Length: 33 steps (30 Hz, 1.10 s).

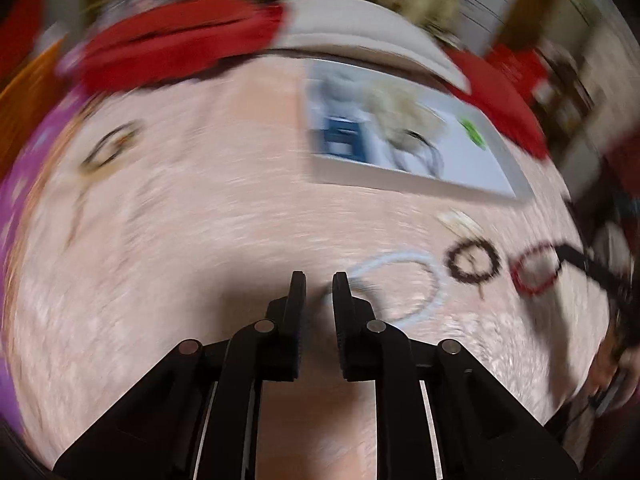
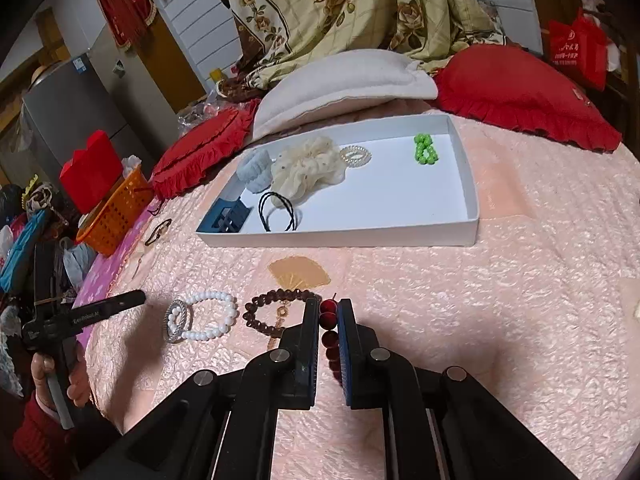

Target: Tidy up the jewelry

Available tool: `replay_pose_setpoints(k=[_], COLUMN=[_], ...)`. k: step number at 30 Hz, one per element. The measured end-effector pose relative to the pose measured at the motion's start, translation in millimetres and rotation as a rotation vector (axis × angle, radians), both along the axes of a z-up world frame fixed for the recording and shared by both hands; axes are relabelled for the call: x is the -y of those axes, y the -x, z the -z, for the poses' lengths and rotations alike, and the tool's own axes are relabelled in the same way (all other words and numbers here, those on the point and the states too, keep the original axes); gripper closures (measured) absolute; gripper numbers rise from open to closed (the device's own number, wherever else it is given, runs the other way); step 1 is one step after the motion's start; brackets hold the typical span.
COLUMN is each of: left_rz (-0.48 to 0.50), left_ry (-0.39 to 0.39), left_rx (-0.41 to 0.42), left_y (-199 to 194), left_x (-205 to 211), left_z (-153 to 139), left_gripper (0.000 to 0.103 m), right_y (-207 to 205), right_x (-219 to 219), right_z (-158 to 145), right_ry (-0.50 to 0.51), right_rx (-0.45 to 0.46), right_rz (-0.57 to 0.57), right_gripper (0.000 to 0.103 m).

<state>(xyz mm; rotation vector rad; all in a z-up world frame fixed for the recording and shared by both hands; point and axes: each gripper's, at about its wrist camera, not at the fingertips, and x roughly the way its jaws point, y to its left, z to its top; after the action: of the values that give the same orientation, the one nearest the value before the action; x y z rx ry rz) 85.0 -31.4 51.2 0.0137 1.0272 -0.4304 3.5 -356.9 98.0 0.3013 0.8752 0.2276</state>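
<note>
The jaws of the left gripper (image 1: 319, 285) stood a narrow gap apart with nothing clamped between them, tips low over the pink quilted bedspread (image 1: 180, 240). That view was smeared by motion. The white bead bracelet (image 1: 400, 292) lay just to the right of the tips, one edge hidden behind the right-hand finger; whether it touched was unclear. Further right lay the brown bead bracelet (image 1: 474, 265), then the red bead bracelet (image 1: 536, 268), into which the other gripper reached. The white tray (image 1: 516, 178) sat beyond, its contents blurred. The left gripper seemed placed to take the white bracelet as its own piece.

In the right wrist view, the jaws of the right gripper (image 2: 328, 307) were clamped on the red bead bracelet (image 2: 329, 340), the strand running between the pads with beads showing at the tips and down the gap. The pinch on a single run of beads looked meant to let the loop hang free on lifting. The brown bead bracelet (image 2: 276, 312) lay touching the left finger, the white bead bracelet (image 2: 208, 316) further left with a silver ring (image 2: 176, 320) across it, and the left gripper (image 2: 138, 298) pointed towards it. The white tray (image 2: 468, 184) ahead already held a cream scrunchie (image 2: 308, 168), a grey scrunchie (image 2: 254, 170), a blue hair claw (image 2: 228, 216), a black hair tie (image 2: 278, 210), a clear coil tie (image 2: 355, 155) and green beads (image 2: 425, 148), so the loose bracelets probably belonged there too.
</note>
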Motion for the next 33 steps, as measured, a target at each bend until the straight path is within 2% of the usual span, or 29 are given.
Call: replay_pose_setpoints(k=[3, 7, 13, 14, 17, 18, 19, 21, 27, 31, 32, 33], left_rz=[0.148, 0.274, 0.407, 0.411, 0.407, 0.403, 0.401, 0.395, 0.314, 0.292, 0.294, 0.299], left_ry=[-0.039, -0.075, -0.199, -0.213, -0.213, -0.219, -0.217, -0.205, -0.160, -0.169, -0.170, -0.174], left_rx=[0.008, 0.006, 0.011, 0.011, -0.011, -0.017, -0.023, -0.036, 0.018, 0.018, 0.019, 0.020], left_y=[-8, -15, -13, -13, -18, -18, -18, -18, -10, -21, -23, -25], left_x=[39, 66, 87, 89, 89, 89, 89, 91, 79, 71, 69, 69], left_z=[8, 17, 31, 31, 32, 32, 32, 30, 8, 8, 9, 11], left_gripper=[0.090, 0.090, 0.087, 0.084, 0.084, 0.087, 0.099, 0.101, 0.101, 0.096, 0.091, 0.081], right_y=[1, 1, -4, -4, -5, -6, -6, -6, -1, 4, 5, 6], right_x=[-1, 2, 13, 14, 13, 13, 12, 12, 15, 15, 15, 16], right_z=[0, 0, 11, 13, 18, 19, 19, 17, 5, 2, 2, 2], right_ry=[-0.002, -0.005, -0.052, -0.056, -0.064, -0.064, -0.063, -0.065, -0.062, -0.065, -0.069, -0.073], right_rx=[-0.003, -0.007, -0.032, -0.035, -0.042, -0.043, -0.043, -0.041, -0.016, -0.011, -0.012, -0.013], right_rz=[-0.002, 0.001, 0.022, 0.024, 0.023, 0.021, 0.021, 0.023, 0.025, 0.030, 0.032, 0.034], right_gripper=[0.094, 0.094, 0.094, 0.094, 0.094, 0.094, 0.094, 0.094, 0.094, 0.094, 0.094, 0.094])
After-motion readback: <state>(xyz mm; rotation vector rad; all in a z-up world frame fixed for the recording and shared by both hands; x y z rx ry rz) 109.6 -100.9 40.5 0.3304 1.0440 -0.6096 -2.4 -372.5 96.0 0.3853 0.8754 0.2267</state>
